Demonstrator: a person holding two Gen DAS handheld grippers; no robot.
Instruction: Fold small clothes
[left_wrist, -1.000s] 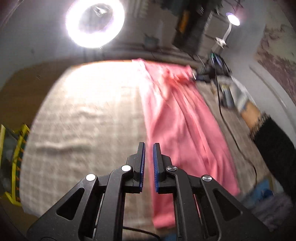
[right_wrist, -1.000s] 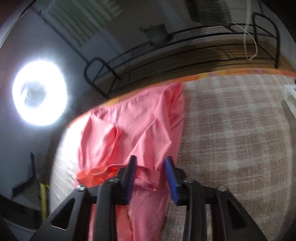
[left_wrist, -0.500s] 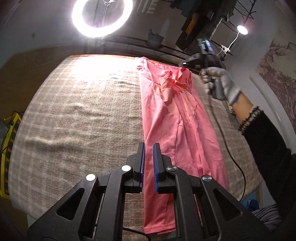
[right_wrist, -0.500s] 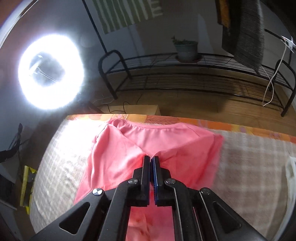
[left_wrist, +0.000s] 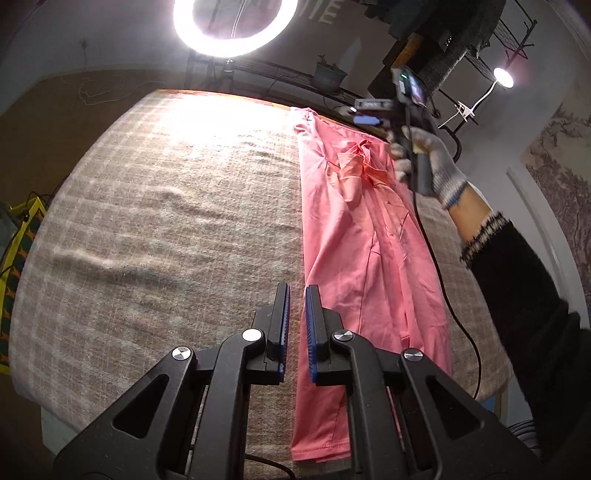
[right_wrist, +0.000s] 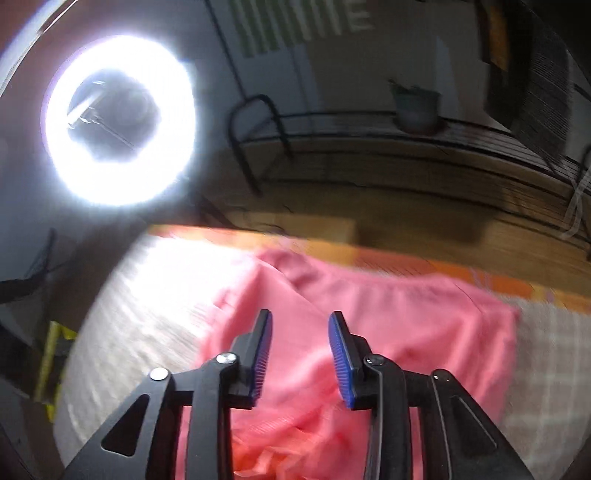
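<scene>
Ring light (left_wrist: 235, 27), black metal rack (right_wrist: 406, 147), potted plant (left_wrist: 330, 75); clip lamp (left_wrist: 503, 78)

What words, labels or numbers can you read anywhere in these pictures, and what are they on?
No text can be read.
Striped wall hanging: its light marks look like letters, but it is cut off by the picture edge and blurred, so it is unreadable.
Small screen on the right gripper: lit, too small to read.
Pink garment: no print or tag visible.

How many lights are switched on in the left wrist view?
2: a ring light at top centre behind the table, and a small clip-on lamp at upper right. Others may be out of frame.
</scene>
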